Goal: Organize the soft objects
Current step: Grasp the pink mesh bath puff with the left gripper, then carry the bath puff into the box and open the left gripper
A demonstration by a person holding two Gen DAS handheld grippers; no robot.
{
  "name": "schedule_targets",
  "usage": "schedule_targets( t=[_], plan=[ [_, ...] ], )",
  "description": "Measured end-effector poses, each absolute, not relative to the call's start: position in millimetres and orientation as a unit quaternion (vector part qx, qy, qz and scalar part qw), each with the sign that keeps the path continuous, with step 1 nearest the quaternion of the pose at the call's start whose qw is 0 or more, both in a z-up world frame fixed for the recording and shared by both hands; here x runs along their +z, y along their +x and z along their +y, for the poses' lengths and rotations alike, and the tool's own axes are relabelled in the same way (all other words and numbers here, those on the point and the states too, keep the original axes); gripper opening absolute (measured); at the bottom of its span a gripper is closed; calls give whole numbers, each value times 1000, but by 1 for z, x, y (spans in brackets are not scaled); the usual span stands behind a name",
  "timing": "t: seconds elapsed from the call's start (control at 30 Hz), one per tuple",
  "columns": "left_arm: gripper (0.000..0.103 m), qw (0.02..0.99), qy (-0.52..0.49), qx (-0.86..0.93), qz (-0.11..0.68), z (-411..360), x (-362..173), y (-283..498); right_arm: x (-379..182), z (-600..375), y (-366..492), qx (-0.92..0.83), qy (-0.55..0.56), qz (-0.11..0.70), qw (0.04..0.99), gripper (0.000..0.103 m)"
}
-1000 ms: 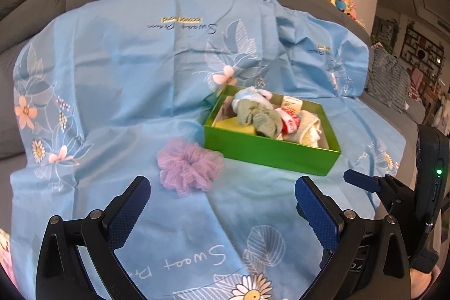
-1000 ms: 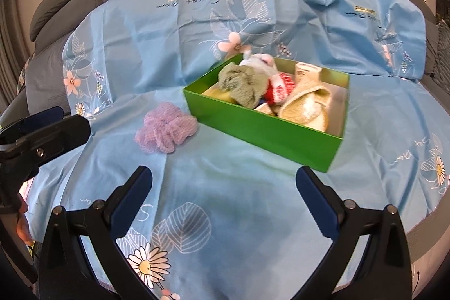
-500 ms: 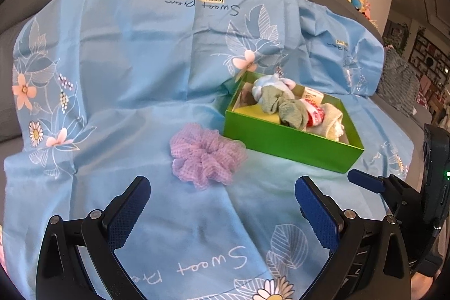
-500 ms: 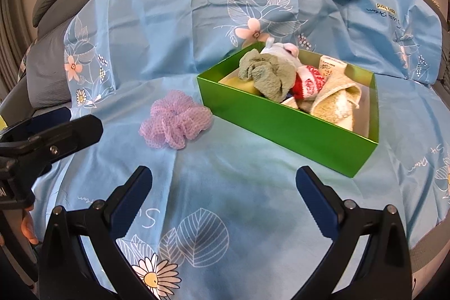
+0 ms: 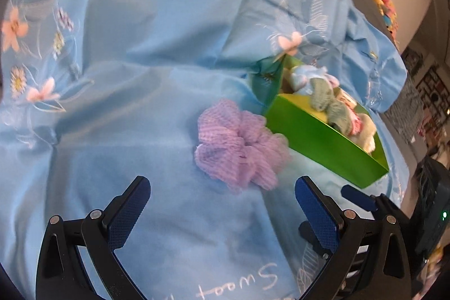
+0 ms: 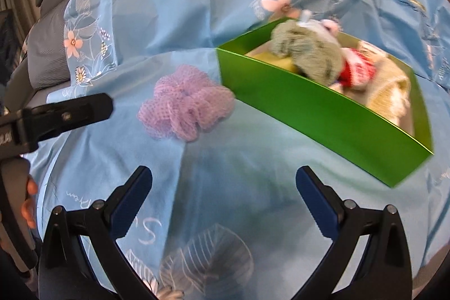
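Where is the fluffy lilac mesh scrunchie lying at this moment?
The fluffy lilac mesh scrunchie lies on the light blue floral cloth, just left of the green cardboard box, ahead of the open left gripper.

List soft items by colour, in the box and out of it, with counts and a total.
Purple scrunchie, outside the green box on the blue cloth: 1
Grey-green scrunchie, in box: 1
Light blue and pink soft item, in box: 1
Red and white item, in box: 1
Cream knitted item, in box: 1
Yellow item, in box, mostly hidden: 1
Total: 6 visible
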State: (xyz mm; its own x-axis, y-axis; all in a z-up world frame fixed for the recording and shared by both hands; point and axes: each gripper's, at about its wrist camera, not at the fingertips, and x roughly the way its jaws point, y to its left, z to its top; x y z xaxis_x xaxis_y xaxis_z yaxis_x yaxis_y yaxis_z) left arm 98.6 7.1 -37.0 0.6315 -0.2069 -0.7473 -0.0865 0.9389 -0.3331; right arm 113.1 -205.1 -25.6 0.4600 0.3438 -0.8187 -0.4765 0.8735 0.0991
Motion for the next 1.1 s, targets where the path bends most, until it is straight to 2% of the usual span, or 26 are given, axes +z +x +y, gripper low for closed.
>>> schedule_targets(
  t=[0.37,0.4,0.47,0.53,0.57,0.63,0.7,0.8,0.83,0.93,1.1],
  plan=[
    [102,840,-244,-90,477,18,-73,164,-50,-157,158,286,-92,469,831,102],
    [99,839,-247,-93,477,19,-74,167,-53,-155,161,287,-90,473,828,101],
    [89,837,-250,-97,478,19,-77,170,-56,-152,166,298,-86,477,822,95],
    [71,833,-252,-101,482,20,-80,171,-57,-149,168,310,-89,476,818,82],
    [66,830,-254,-103,485,20,-82,173,-59,-147,169,312,-92,477,816,77],
    [50,826,-264,-107,487,22,-87,172,-62,-146,170,316,-94,481,812,57],
    [41,825,-272,-107,484,24,-89,171,-65,-147,171,321,-88,487,807,44],
    [19,826,-280,-107,477,25,-89,167,-66,-148,168,331,-87,487,804,24],
    [19,829,-279,-109,473,24,-87,164,-66,-148,167,333,-88,486,803,18],
    [18,834,-276,-113,465,20,-80,156,-62,-148,163,340,-86,477,806,12],
    [18,850,-264,-128,437,12,-50,134,-40,-157,146,350,-83,449,818,11]
  ],
)
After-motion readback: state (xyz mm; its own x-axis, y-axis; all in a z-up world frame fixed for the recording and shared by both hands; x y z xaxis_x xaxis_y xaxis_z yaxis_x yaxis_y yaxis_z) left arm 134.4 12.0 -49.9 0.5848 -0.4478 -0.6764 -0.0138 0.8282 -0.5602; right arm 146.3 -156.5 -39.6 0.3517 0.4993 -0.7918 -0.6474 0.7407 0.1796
